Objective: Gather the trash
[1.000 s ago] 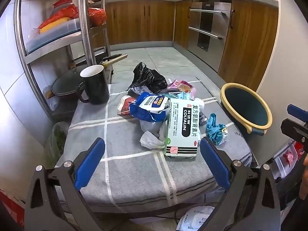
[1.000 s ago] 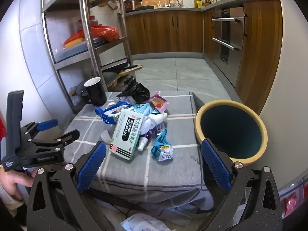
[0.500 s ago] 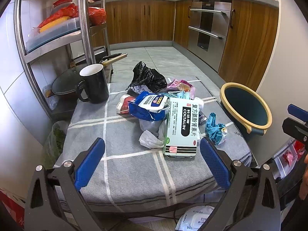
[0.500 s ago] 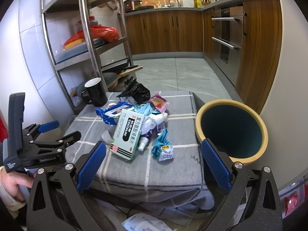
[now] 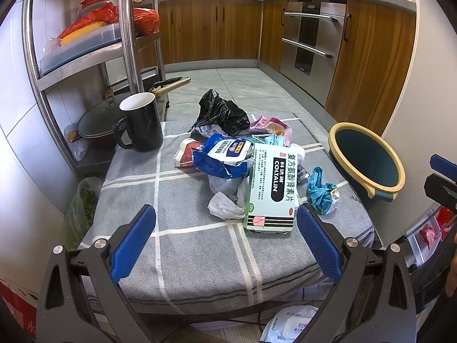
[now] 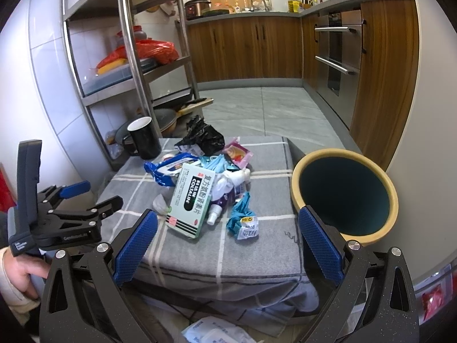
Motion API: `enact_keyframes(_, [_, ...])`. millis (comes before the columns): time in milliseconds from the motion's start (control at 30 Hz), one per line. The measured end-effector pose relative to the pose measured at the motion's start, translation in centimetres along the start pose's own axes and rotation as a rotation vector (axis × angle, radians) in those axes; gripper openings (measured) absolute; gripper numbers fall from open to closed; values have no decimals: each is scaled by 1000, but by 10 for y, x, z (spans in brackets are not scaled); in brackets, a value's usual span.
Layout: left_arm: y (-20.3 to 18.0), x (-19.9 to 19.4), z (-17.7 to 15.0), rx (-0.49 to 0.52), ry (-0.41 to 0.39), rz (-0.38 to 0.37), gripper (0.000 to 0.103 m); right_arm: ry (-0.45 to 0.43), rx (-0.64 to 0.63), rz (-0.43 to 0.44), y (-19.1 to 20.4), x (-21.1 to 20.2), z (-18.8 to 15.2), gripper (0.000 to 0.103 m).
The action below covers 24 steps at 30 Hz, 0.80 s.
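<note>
Only our right wrist view shows the left gripper from the side and the hand holding it. Both it and our right gripper are spread wide, pinching nothing. The bin looks empty; the trash pile lies mid-table — a black mug stands beside it.

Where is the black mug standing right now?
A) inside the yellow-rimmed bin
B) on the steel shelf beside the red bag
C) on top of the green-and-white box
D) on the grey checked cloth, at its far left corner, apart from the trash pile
D: the mug stands upright on the cloth at its far left corner, clear of the trash pile; the bin sits off to the right.
</note>
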<state>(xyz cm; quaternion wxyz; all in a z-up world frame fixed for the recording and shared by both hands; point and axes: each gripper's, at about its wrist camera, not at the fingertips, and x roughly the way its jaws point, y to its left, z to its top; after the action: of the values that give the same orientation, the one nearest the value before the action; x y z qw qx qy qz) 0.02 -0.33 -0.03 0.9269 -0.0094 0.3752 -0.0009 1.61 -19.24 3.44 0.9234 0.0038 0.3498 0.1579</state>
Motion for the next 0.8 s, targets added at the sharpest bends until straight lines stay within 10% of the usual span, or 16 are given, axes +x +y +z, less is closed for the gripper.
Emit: enact_keyframes(800, [-2, 1, -2, 0, 3, -3, 97, 1, 2, 5, 4, -1, 0, 98])
